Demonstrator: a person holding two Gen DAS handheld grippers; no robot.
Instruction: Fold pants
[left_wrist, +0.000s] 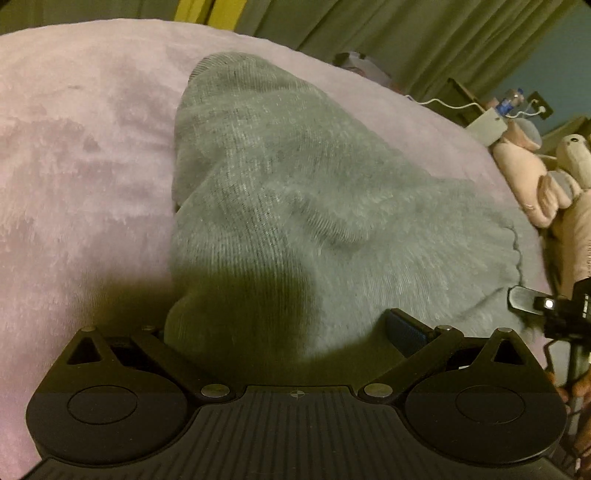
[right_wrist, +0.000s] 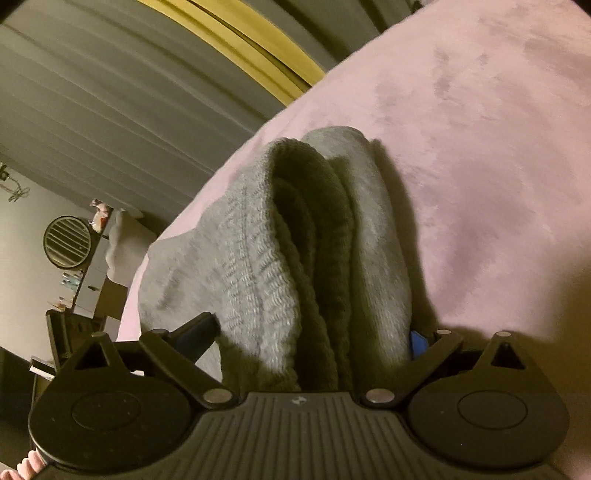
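Left wrist view. The pink blanket (left_wrist: 85, 155) covers the bed and serves as the landmark here. On the blanket, right of its bare stretch, lie the grey pants (left_wrist: 295, 192), a soft ribbed knit already doubled into a thick wedge, with the narrow end far from the camera and the broad end near it. The left gripper (left_wrist: 280, 343) has its jaws set wide, the near end of the pants bunched between them; only one dark finger (left_wrist: 402, 332) shows clearly, and whether the pads actually press the cloth cannot be told. Beyond the blanket's right edge sit plush toys (left_wrist: 535, 177), and the tip of the right gripper (left_wrist: 532, 301) enters low at that edge.

Right wrist view. The pants (right_wrist: 258, 266) lie on the blanket (right_wrist: 480, 147), stacked in several layers whose ribbed cuff edges face the camera. The right gripper (right_wrist: 310, 343) straddles this stack, jaws spread to the thickness of the bundle, cloth filling the gap; it appears to hold the layers. Curtains (right_wrist: 110, 110) hang beyond the blanket's far edge.

Handling, as judged: the fabric looks light, limp and stretchy, not slippery, so it should sag wherever unsupported. A sound hold takes all layers together at the thick ribbed edge, one gripper near each corner, so the stack moves as one.
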